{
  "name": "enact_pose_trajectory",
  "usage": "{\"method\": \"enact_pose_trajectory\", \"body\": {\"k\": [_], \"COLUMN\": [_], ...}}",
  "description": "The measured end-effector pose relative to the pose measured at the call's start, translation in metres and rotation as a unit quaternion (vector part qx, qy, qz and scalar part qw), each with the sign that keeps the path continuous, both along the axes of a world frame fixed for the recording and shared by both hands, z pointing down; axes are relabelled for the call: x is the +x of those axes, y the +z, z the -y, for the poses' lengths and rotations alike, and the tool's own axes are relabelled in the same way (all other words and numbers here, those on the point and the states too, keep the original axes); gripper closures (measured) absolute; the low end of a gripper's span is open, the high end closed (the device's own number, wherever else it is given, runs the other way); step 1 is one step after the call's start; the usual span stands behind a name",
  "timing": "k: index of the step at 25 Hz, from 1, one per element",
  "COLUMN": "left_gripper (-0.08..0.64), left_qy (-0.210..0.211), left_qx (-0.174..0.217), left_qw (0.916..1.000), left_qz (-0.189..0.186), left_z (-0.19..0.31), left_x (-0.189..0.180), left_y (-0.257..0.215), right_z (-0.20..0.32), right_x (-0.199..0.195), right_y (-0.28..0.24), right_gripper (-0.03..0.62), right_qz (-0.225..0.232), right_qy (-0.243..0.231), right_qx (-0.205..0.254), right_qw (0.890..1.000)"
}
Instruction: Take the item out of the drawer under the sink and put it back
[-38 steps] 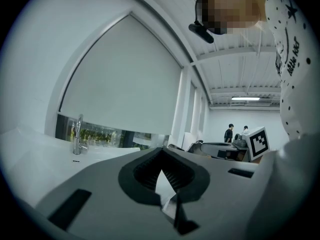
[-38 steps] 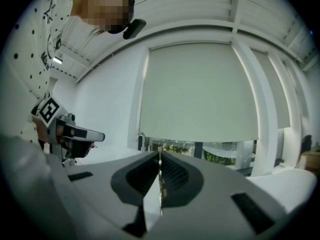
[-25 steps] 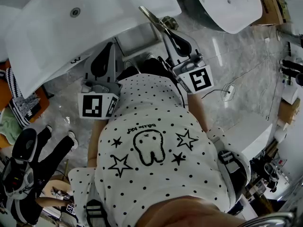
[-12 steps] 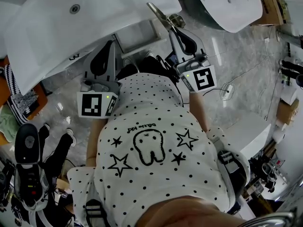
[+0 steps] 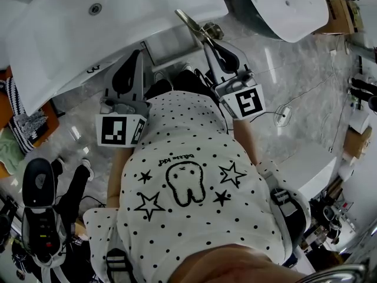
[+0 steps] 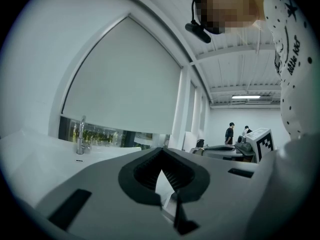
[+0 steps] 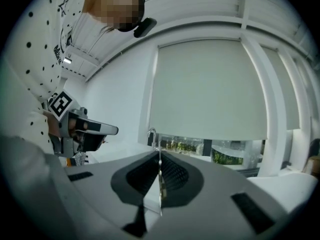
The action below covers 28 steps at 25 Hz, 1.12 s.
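Seen from my head, the white sink [image 5: 70,46] lies at the top left, with a white drawer box [image 5: 171,45] showing just under its rim. My right gripper [image 5: 210,40] points toward that spot and is shut on a thin flat metal item [image 5: 192,23] that sticks out past its tips. In the right gripper view the item [image 7: 160,181] stands edge-on between the closed pads. My left gripper [image 5: 135,58] is held beside it near the sink edge. Its tips [image 6: 161,171] meet with nothing between them.
A tap [image 6: 81,134] rises from the sink top ahead of both grippers. A second white basin [image 5: 288,5] sits at the top right, and a cable [image 5: 283,114] lies on the marble floor. Another person's legs and shoes [image 5: 41,211] are at the lower left.
Both grippers stay where they were, and the right one keeps its hold on the metal item. The other person's feet at the lower left have shifted.
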<state>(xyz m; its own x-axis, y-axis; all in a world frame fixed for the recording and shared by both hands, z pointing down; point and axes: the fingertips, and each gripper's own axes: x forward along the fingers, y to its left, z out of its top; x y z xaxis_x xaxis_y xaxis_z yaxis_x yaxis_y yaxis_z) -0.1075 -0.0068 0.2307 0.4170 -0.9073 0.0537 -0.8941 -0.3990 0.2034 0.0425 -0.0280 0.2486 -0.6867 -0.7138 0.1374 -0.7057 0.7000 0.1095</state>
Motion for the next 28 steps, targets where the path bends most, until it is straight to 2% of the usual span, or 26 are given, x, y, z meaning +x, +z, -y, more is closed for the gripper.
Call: {"method": "enact_pose_trajectory", "body": {"k": [8,14,20,28], "left_gripper": [0.565,0.565,0.565,0.565], "left_qy": [0.012,0.022,0.026,0.034], "left_qx": [0.002,0.003,0.006,0.004], "left_qw": [0.9999,0.9992,0.9996,0.9994], "left_qz": [0.006,0.032,0.005,0.000], "left_z": [-0.004,-0.002,-0.002,0.006], "left_x": [0.008,0.010,0.008,0.014], "left_y": [-0.001,0.004,0.000,-0.001], "right_z": [-0.006,-0.004,-0.009,-0.005], "right_x": [-0.001,-0.005,-0.006,0.003], "right_y": [0.003,0.007,0.005,0.007], "right_gripper": [0.572,0.572,0.572,0.572], "right_qz": [-0.002,-0.003,-0.004,-0.010], "right_qy": [-0.005,0.000,0.001,0.011], "right_qx": [-0.004,-0.010,-0.008,-0.012], "right_qw": [1.000,1.000,1.000,1.000]}}
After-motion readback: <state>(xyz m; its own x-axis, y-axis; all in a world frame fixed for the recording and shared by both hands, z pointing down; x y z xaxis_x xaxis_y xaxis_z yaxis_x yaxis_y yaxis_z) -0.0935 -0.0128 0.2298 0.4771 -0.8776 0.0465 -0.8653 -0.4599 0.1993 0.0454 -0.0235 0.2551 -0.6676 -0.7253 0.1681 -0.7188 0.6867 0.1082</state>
